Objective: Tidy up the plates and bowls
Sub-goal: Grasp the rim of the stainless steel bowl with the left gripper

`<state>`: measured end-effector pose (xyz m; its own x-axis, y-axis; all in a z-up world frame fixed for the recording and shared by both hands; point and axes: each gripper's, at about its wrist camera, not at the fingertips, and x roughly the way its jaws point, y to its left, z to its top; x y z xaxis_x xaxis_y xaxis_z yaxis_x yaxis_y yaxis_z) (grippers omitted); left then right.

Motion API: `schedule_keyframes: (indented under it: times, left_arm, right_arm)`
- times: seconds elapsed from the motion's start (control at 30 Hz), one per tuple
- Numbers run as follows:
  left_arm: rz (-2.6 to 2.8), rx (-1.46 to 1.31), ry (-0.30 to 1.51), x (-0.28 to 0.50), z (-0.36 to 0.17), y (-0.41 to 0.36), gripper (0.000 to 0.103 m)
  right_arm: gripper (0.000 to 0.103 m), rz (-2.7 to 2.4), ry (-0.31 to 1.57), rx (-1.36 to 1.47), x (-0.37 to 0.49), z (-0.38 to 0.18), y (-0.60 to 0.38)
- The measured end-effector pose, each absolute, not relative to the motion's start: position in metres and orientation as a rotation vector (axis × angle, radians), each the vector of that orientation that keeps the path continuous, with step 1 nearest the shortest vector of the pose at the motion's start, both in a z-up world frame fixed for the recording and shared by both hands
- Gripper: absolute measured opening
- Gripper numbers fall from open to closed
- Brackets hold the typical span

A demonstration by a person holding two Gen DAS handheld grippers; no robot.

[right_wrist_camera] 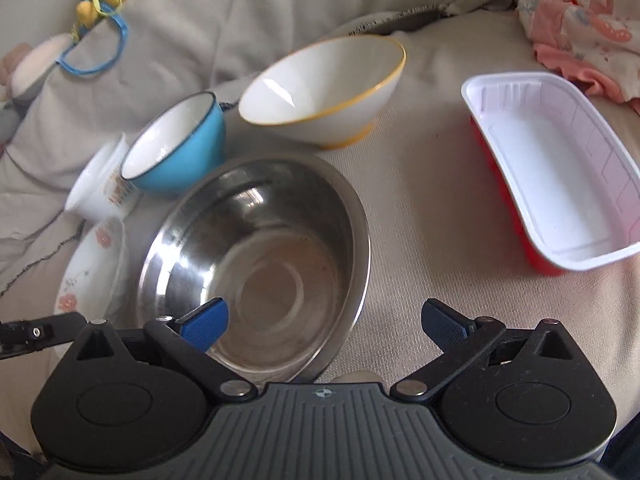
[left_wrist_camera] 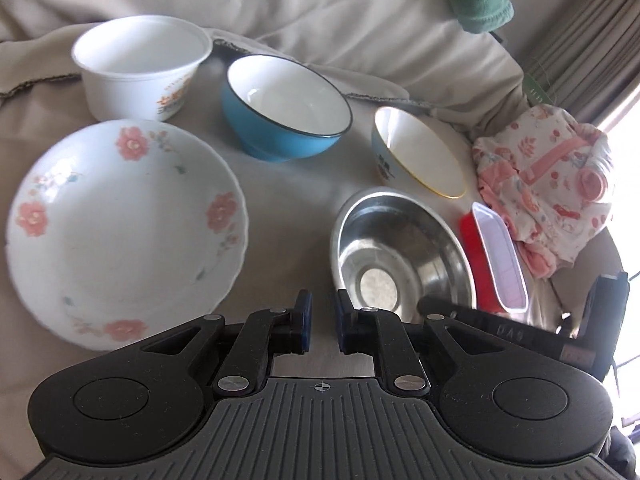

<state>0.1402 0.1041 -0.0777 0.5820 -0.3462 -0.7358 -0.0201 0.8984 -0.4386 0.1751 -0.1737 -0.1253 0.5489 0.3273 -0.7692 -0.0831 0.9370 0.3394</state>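
A floral plate [left_wrist_camera: 120, 232] lies at the left on a beige cloth. Behind it stand a white plastic bowl [left_wrist_camera: 140, 64] and a blue bowl [left_wrist_camera: 284, 108]. A yellow-rimmed bowl [left_wrist_camera: 420, 152] and a steel bowl [left_wrist_camera: 400, 252] sit to the right. My left gripper [left_wrist_camera: 322, 320] hovers between the plate and the steel bowl, nearly shut and empty. My right gripper [right_wrist_camera: 326, 326] is open, its left finger over the steel bowl's [right_wrist_camera: 256, 256] near rim, holding nothing. The blue bowl [right_wrist_camera: 180, 148], the yellow-rimmed bowl [right_wrist_camera: 324, 88] and the plate [right_wrist_camera: 92, 264] also show there.
A red tray with a white inside [right_wrist_camera: 556, 168] lies right of the steel bowl; it also shows in the left wrist view [left_wrist_camera: 496, 256]. Pink patterned clothing [left_wrist_camera: 548, 184] is heaped at the right. Beige cushions [left_wrist_camera: 320, 12] rise behind. Toys [right_wrist_camera: 96, 12] lie at the far left.
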Motion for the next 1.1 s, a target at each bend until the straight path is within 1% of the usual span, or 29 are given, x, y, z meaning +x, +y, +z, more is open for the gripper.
schedule_keyframes:
  times: [0.13,0.2,0.33,0.47,0.6,0.7,0.77,0.8,0.87,0.9,0.93,0.97,1.0,1.03,1.1]
  left_arm:
    - [-0.197,-0.343,0.937,0.159,-0.085,0.084,0.015]
    - [-0.179,-0.318,0.928,0.169,-0.092,0.078,0.017]
    - [-0.209,-0.361,0.918,0.187,-0.109,0.079,0.017]
    - [-0.248,-0.437,0.885,0.19,-0.121,0.085,0.017]
    - [-0.253,-0.452,0.846,0.184,-0.122,0.084,0.019]
    - [-0.262,-0.446,0.852,0.181,-0.121,0.082,0.019]
    - [-0.283,-0.467,0.869,0.18,-0.122,0.085,0.019]
    - [-0.294,-0.481,0.877,0.179,-0.123,0.088,0.018]
    - [-0.313,-0.513,0.891,0.177,-0.125,0.093,0.018]
    - [-0.32,-0.528,0.893,0.175,-0.127,0.095,0.018]
    - [-0.325,-0.54,0.893,0.174,-0.127,0.097,0.018]
    - [-0.33,-0.55,0.894,0.173,-0.127,0.099,0.018]
    - [-0.334,-0.559,0.894,0.172,-0.128,0.101,0.018]
    - [-0.334,-0.565,0.893,0.172,-0.128,0.103,0.018]
    - [-0.324,-0.567,0.89,0.17,-0.127,0.106,0.018]
  right_arm:
    - [0.103,0.241,0.976,0.319,0.171,-0.139,-0.184]
    - [0.103,0.254,0.966,0.309,0.17,-0.14,-0.185]
    - [0.103,0.244,0.974,0.258,0.169,-0.141,-0.178]
    - [0.103,0.234,0.935,0.249,0.163,-0.144,-0.177]
    - [0.103,0.237,0.922,0.275,0.163,-0.143,-0.181]
    - [0.103,0.26,0.93,0.175,0.163,-0.142,-0.172]
    - [0.101,0.274,0.919,0.151,0.168,-0.137,-0.168]
    - [0.097,0.279,0.895,0.157,0.17,-0.133,-0.169]
    - [0.095,0.251,0.842,0.134,0.178,-0.124,-0.167]
    - [0.089,0.23,0.826,0.115,0.183,-0.121,-0.165]
    - [0.081,0.215,0.823,0.101,0.189,-0.119,-0.163]
    - [0.076,0.209,0.835,0.094,0.196,-0.118,-0.161]
    - [0.066,0.212,0.848,0.098,0.2,-0.119,-0.159]
    - [0.059,0.223,0.863,0.105,0.203,-0.12,-0.158]
    - [0.057,0.248,0.881,0.108,0.205,-0.123,-0.154]
